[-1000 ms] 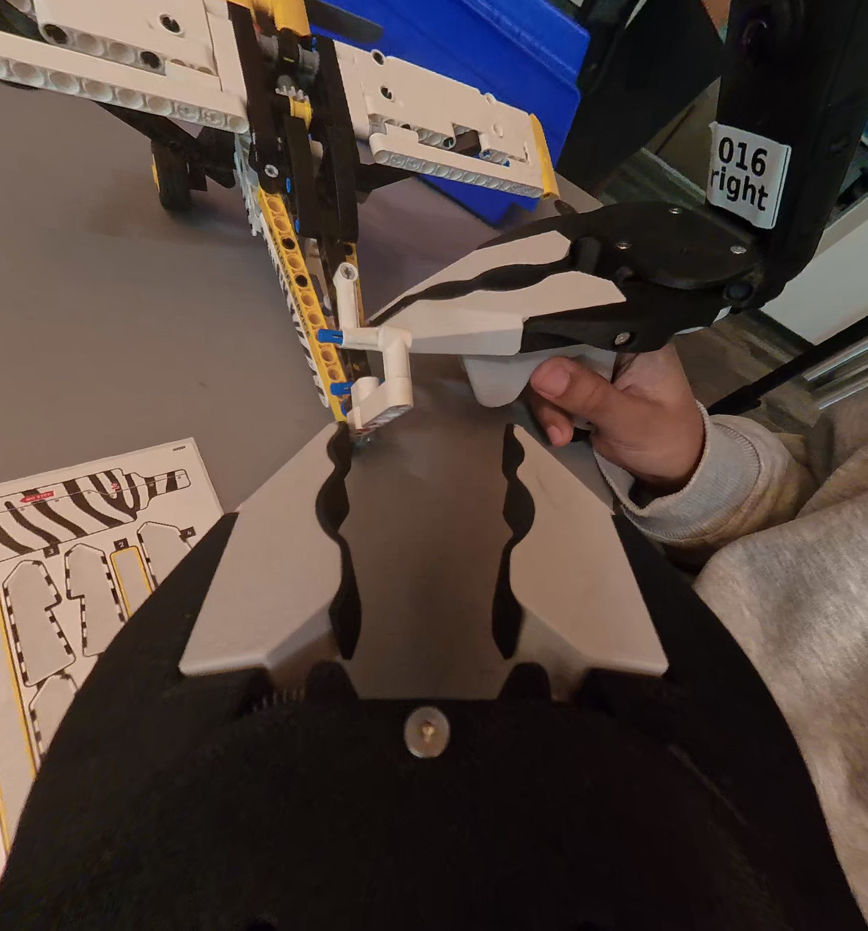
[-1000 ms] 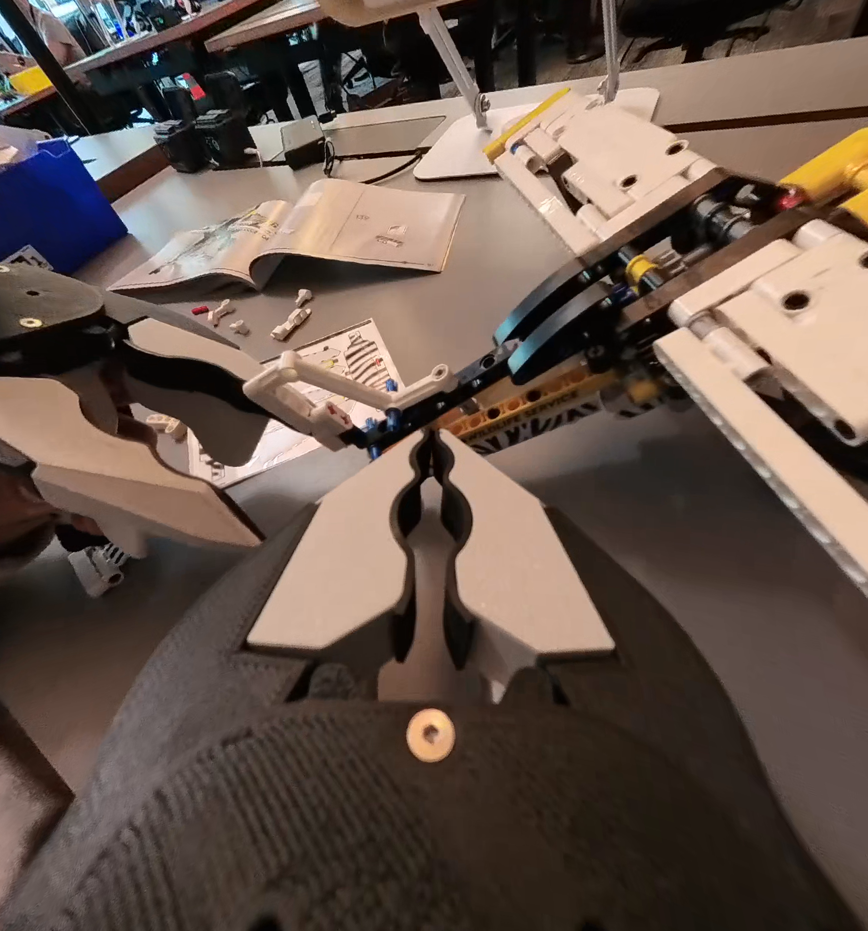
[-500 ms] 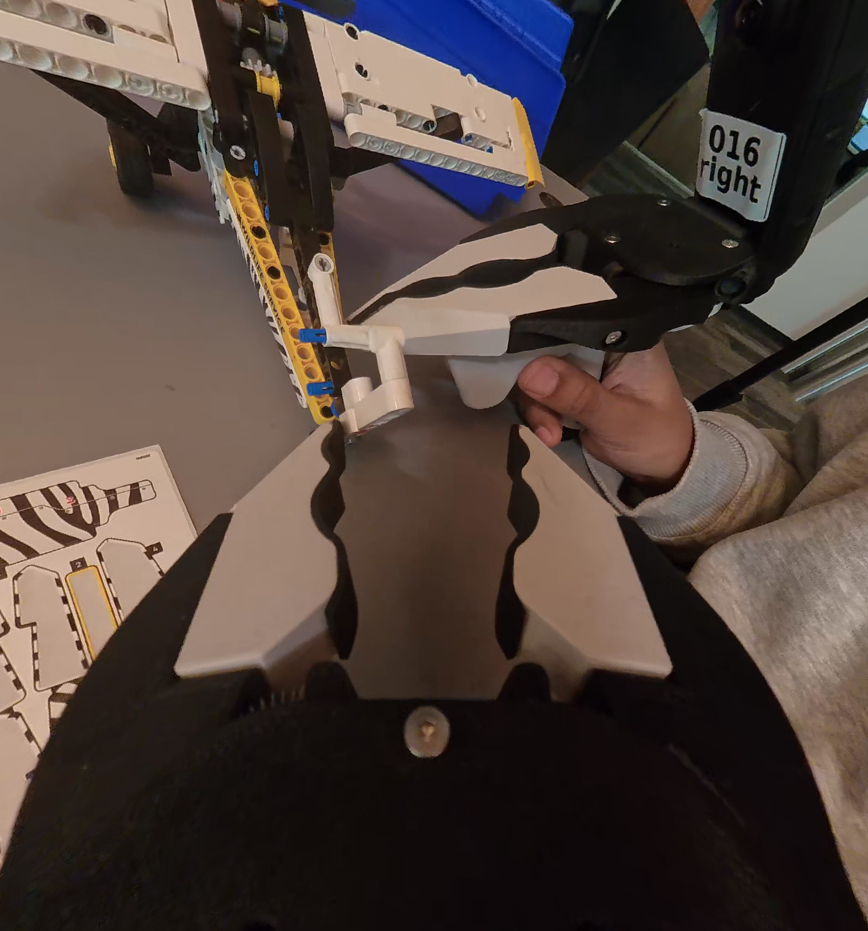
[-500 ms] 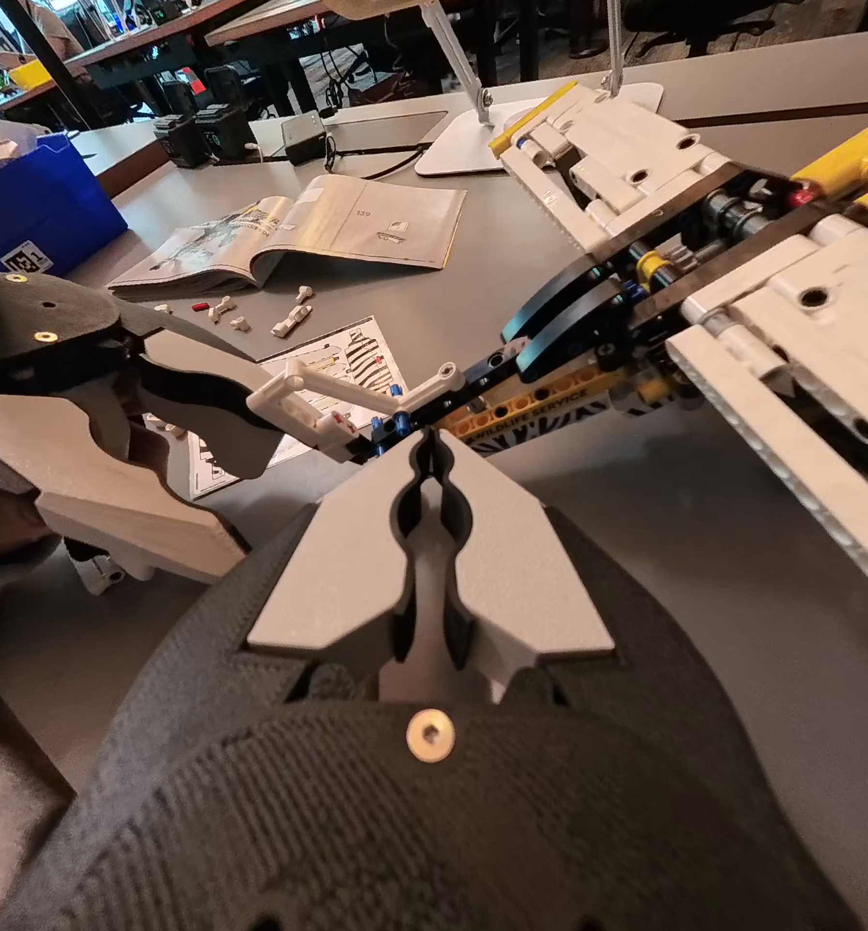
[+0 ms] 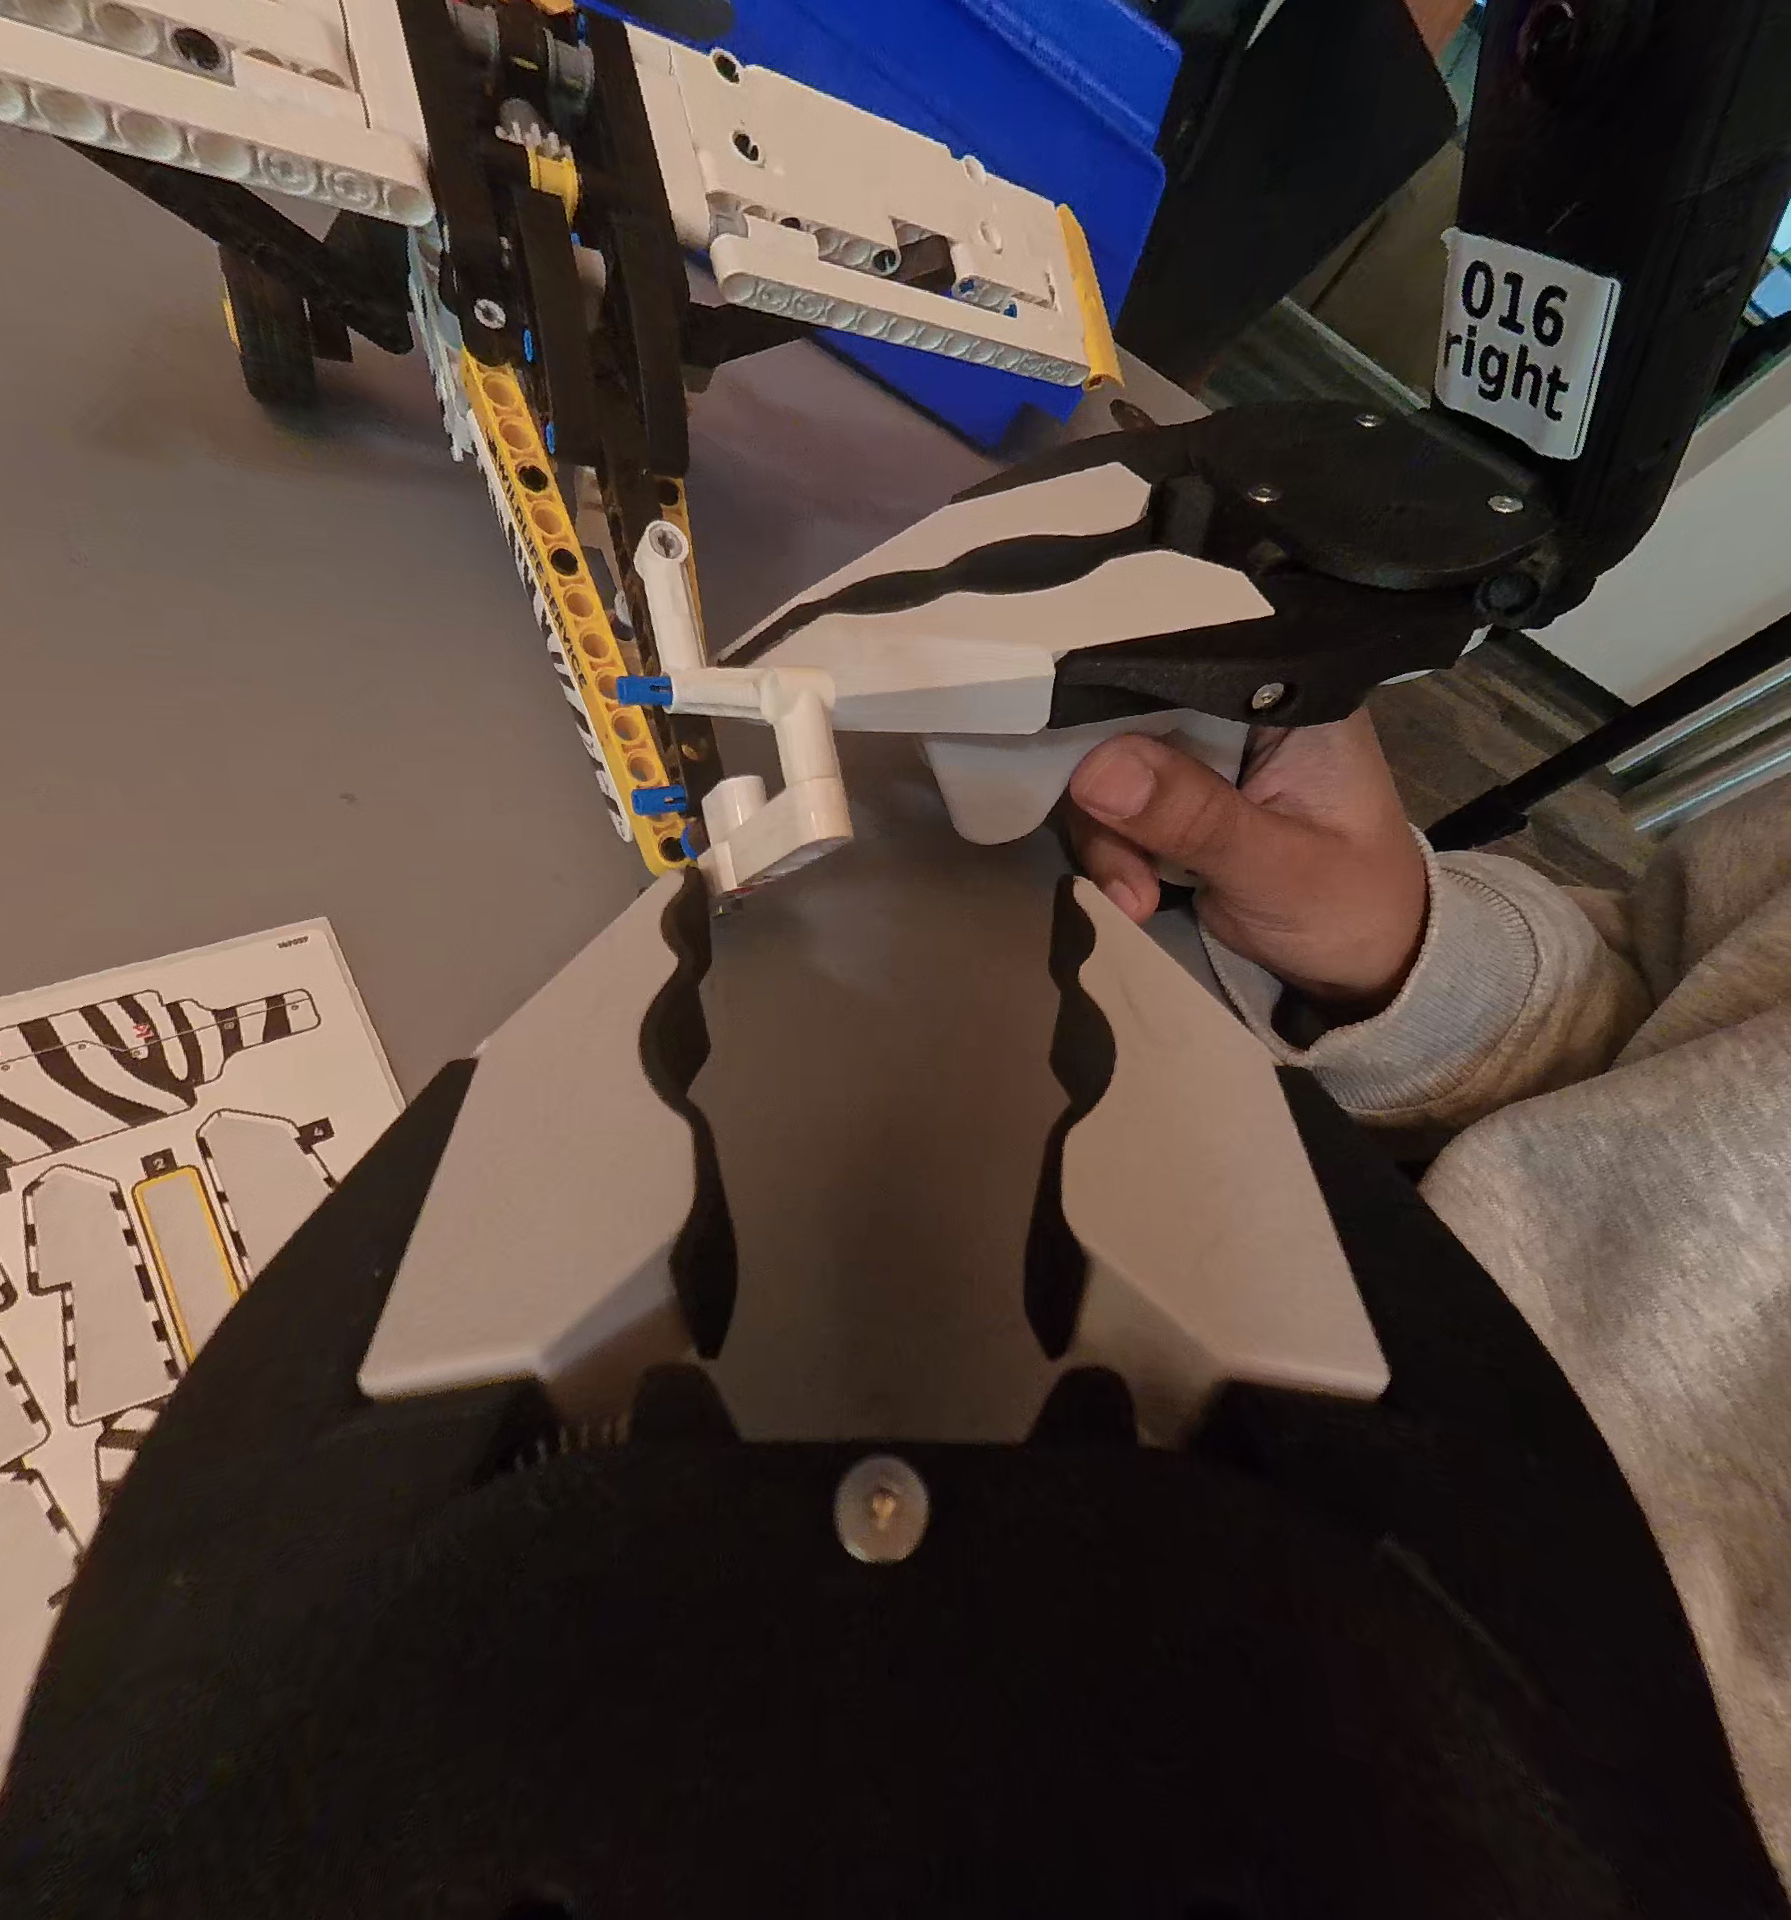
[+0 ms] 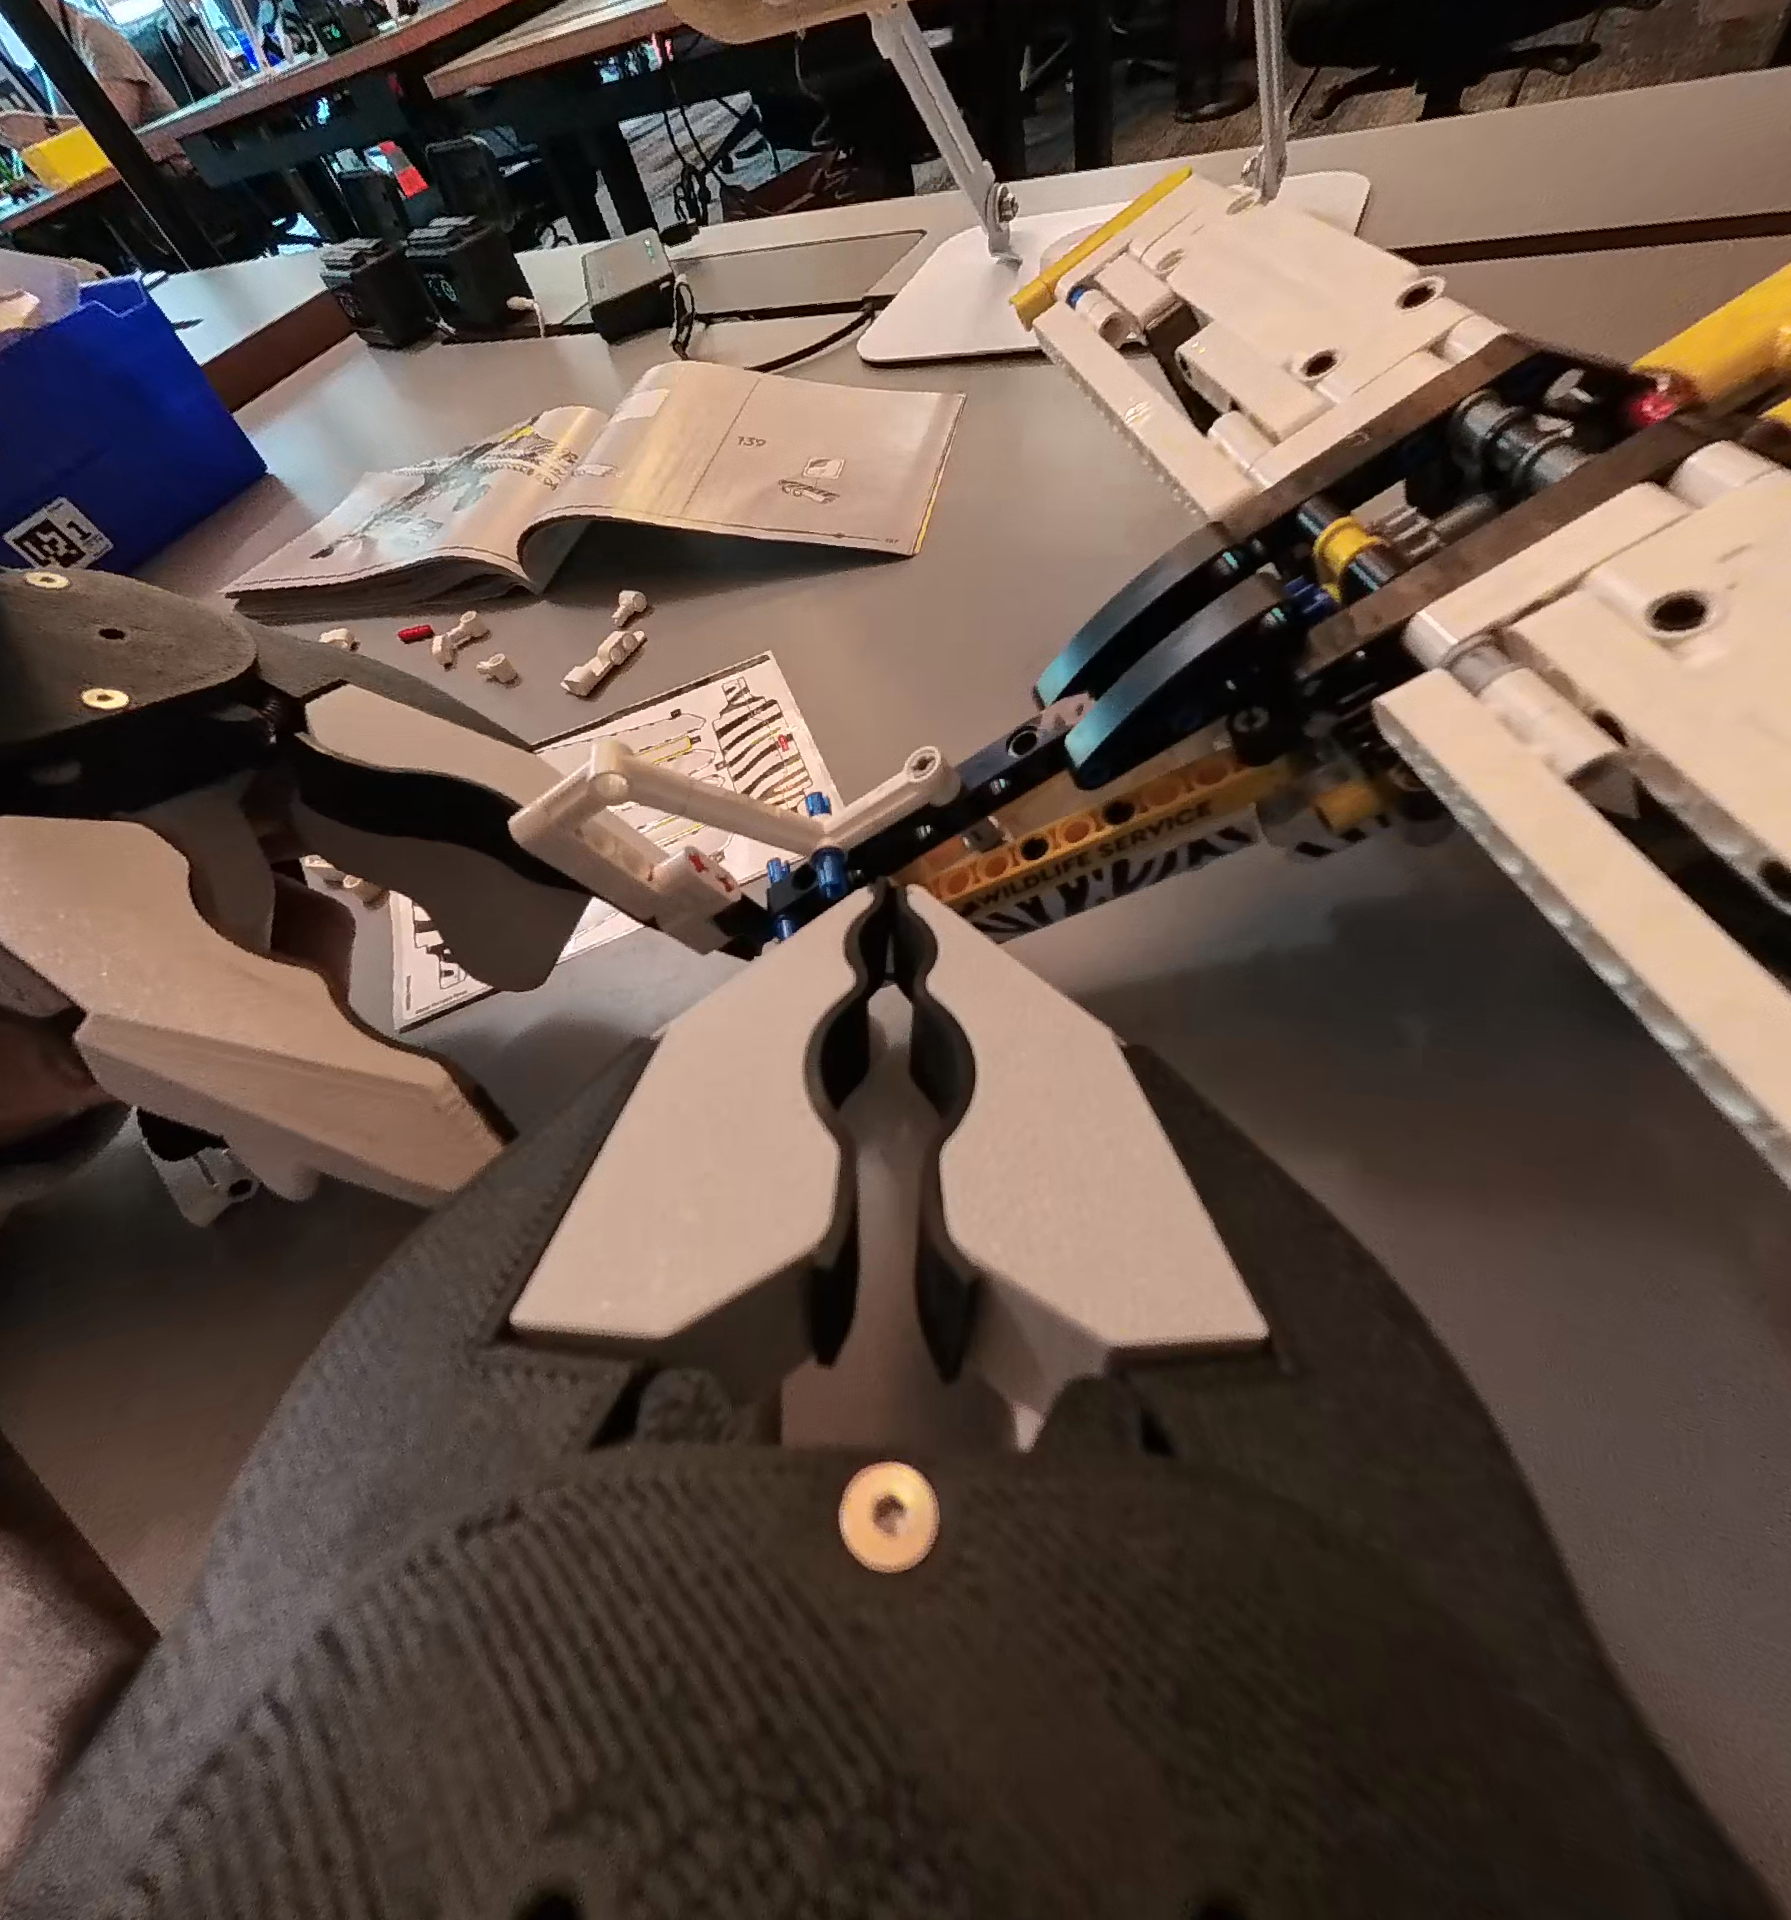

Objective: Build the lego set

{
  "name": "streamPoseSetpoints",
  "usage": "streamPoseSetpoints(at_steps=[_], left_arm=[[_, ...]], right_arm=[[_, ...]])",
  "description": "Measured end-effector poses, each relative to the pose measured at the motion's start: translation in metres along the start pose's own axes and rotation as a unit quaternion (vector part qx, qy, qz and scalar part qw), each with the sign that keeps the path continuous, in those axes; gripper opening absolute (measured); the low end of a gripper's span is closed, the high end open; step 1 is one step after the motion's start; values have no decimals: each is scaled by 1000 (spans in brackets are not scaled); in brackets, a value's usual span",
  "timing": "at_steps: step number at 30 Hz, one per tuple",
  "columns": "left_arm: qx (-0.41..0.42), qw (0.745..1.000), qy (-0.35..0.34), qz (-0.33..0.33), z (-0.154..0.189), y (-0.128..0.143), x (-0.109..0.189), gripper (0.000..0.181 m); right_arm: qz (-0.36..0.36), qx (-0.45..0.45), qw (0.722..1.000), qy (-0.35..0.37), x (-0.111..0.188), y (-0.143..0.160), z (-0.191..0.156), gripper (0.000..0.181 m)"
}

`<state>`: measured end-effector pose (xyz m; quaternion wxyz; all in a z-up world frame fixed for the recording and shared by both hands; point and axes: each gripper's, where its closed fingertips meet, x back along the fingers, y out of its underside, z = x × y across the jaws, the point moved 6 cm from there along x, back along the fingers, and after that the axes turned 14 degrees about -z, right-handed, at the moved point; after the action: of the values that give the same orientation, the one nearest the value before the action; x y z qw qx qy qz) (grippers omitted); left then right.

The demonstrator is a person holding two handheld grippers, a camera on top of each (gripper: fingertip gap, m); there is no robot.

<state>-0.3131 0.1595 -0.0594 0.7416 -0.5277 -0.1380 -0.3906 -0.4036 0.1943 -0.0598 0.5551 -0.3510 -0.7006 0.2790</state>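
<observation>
A large white, black and yellow lego model (image 5: 849, 197) stands on the grey table, and it also shows in the right wrist view (image 6: 1597, 582). Its yellow beam (image 5: 558, 540) points toward me. My right gripper (image 5: 766, 675) is shut on a white bent lego piece (image 5: 803, 748) with blue pins and holds it against the end of that beam. In its own view the right gripper (image 6: 886, 899) is closed just under the piece (image 6: 683, 795). My left gripper (image 5: 880, 904) is open and empty, and its left fingertip touches the beam's end. It shows open at the left of the right wrist view (image 6: 538, 1008).
A sticker sheet (image 5: 122, 1091) lies left of my left gripper. An open instruction booklet (image 6: 662, 468) and several loose small pieces (image 6: 600, 649) lie farther back. A blue bin (image 5: 974, 135) stands behind the model. A white stand base (image 6: 974, 301) sits at the back. Tip to tip, the grippers are about 6 cm apart.
The left wrist view has drifted a little, so the model sits slightly higher and farther left. The right gripper stays shut on the white piece at the beam. The left gripper stays open.
</observation>
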Motion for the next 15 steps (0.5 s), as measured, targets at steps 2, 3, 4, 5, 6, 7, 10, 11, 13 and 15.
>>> streamPoseSetpoints(at_steps=[2, 3, 4, 5, 6, 7, 10, 11, 13, 15], left_arm=[[0, 1000, -2, 1, 0, 0, 2, 66], [1, 1000, -1, 4, -1, 0, 3, 65], [3, 1000, 0, 9, -1, -1, 5, 65], [5, 1000, 1, 12, -1, -1, 6, 65], [7, 1000, 1, 14, -1, -1, 7, 65], [8, 1000, 0, 15, -2, -1, 8, 65], [9, 1000, -1, 16, -2, 0, 10, 65], [9, 1000, -2, 17, -2, 0, 11, 65], [9, 1000, -6, 18, -3, 1, 14, 65], [6, 999, -18, 26, -4, 1, 22, 64]], right_arm=[[3, 0, 1000, 0, 0, 0, 0, 0], [5, 0, 1000, -1, 1, 0, 0, 0], [7, 0, 1000, -1, 1, -1, 0, 0], [9, 0, 1000, -1, 2, -1, 0, 0], [10, -1, 1000, -1, 2, -1, 0, 0], [12, -1, 1000, -1, 2, -1, 0, 0], [15, -3, 1000, -1, 3, -1, 0, 0], [16, -3, 1000, -2, 3, -1, 0, 0], [20, -3, 1000, -2, 4, -1, 0, 0], [28, -4, 1000, -4, 6, -2, 0, 0]])
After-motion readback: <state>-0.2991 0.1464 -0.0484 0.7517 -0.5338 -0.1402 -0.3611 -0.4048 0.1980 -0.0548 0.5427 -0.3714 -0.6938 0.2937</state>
